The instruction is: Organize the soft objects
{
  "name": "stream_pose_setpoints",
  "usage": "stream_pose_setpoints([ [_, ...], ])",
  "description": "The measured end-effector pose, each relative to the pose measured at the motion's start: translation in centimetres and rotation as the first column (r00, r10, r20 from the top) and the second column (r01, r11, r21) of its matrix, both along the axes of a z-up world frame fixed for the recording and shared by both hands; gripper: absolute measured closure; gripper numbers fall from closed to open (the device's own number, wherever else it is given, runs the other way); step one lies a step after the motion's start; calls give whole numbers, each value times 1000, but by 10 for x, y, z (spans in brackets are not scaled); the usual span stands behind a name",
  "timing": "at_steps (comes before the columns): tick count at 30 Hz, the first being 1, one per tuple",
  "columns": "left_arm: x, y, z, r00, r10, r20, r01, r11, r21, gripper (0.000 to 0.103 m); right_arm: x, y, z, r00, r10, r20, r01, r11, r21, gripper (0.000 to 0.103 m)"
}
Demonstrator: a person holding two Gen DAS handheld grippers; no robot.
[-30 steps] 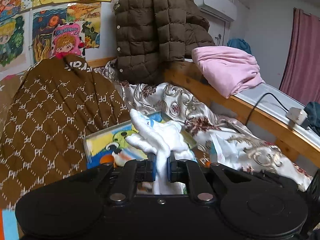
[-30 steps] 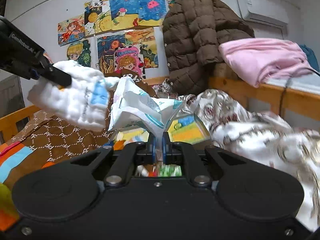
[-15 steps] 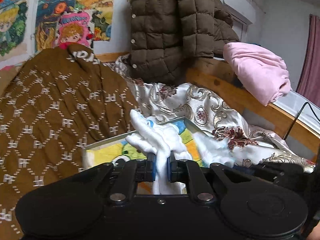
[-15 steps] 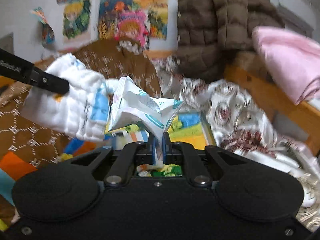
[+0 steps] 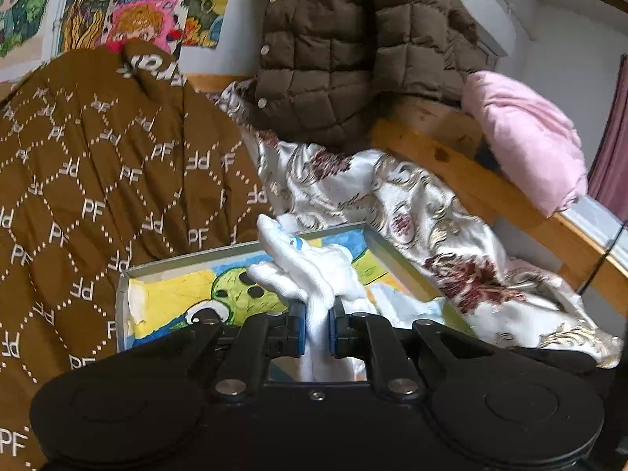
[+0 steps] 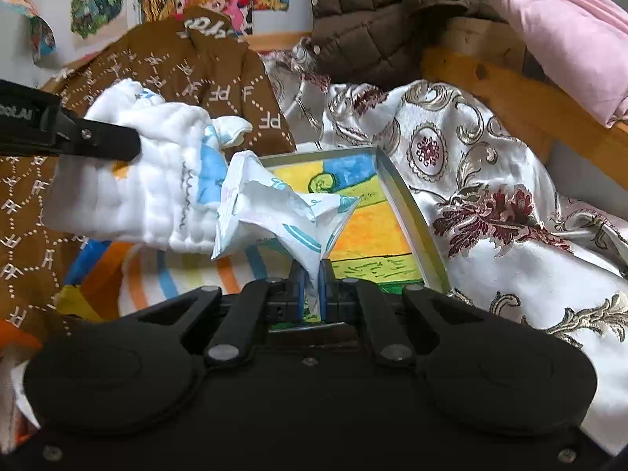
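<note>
My left gripper (image 5: pixel 317 324) is shut on a white quilted cloth (image 5: pixel 310 271) with blue marks, which bunches above the jaws. The same cloth (image 6: pixel 141 184) hangs at the left of the right wrist view, with a black finger (image 6: pixel 98 139) of the left gripper on it. Between the pads of my right gripper (image 6: pixel 311 288), shut, sits a crumpled white tissue packet (image 6: pixel 274 208) with teal stripes. Both bundles hover above a shallow metal-rimmed tray (image 5: pixel 386 251) lined with a bright cartoon drawing; its rim (image 6: pixel 408 216) runs right of the packet.
A brown patterned quilt (image 5: pixel 98 180) fills the left. A silvery floral bedspread (image 5: pixel 412 212) lies to the right of the tray. Behind are a wooden bed rail (image 5: pixel 490 192), a brown puffer jacket (image 5: pixel 353 47) and a pink folded cloth (image 5: pixel 526 133).
Both grippers have moved forward and downward toward the tray, each keeping its grip. The tray now looks larger and closer, and the wall pictures have slid up out of view.
</note>
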State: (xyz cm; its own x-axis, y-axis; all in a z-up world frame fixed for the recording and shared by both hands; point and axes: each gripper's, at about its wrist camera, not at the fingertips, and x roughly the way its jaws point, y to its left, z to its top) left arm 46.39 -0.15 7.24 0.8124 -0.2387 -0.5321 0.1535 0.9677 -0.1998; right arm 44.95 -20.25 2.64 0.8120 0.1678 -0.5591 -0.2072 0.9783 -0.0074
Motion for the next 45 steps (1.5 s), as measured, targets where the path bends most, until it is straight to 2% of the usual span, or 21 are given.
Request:
stream_pose_setpoints([
  [4,11,5,-17,999,22,-26,-22,1000,0,91,33,-1,-2,1000,-14,-18,14,999,-31,100],
  [11,18,17,-35,997,47,-69,-46,999,11,89,49,5,-5,999,-30,-39,26,996,-88,100],
  [19,17,28,-42,994,57,-90,-58,998,-1,80,58,21,-10,999,-14,-43,9,993,-115,95],
  [20,16,28,-42,994,60,-87,-60,998,-2,77,57,22,-10,999,-14,-42,9,993,-116,95],
  [21,14,28,-41,994,63,-84,-64,998,-1,71,57,23,-10,999,-14,-40,9,993,-118,94],
  [30,-6,26,-33,994,91,-53,-89,995,33,41,44,16,-1,1000,-14,-25,12,994,-105,72],
  [36,-26,27,-17,994,112,-9,-112,992,64,30,27,9,17,1000,-5,4,6,996,-94,60],
  [45,-70,37,10,989,143,40,-146,985,92,16,-17,1,64,997,34,71,-29,997,-71,39],
])
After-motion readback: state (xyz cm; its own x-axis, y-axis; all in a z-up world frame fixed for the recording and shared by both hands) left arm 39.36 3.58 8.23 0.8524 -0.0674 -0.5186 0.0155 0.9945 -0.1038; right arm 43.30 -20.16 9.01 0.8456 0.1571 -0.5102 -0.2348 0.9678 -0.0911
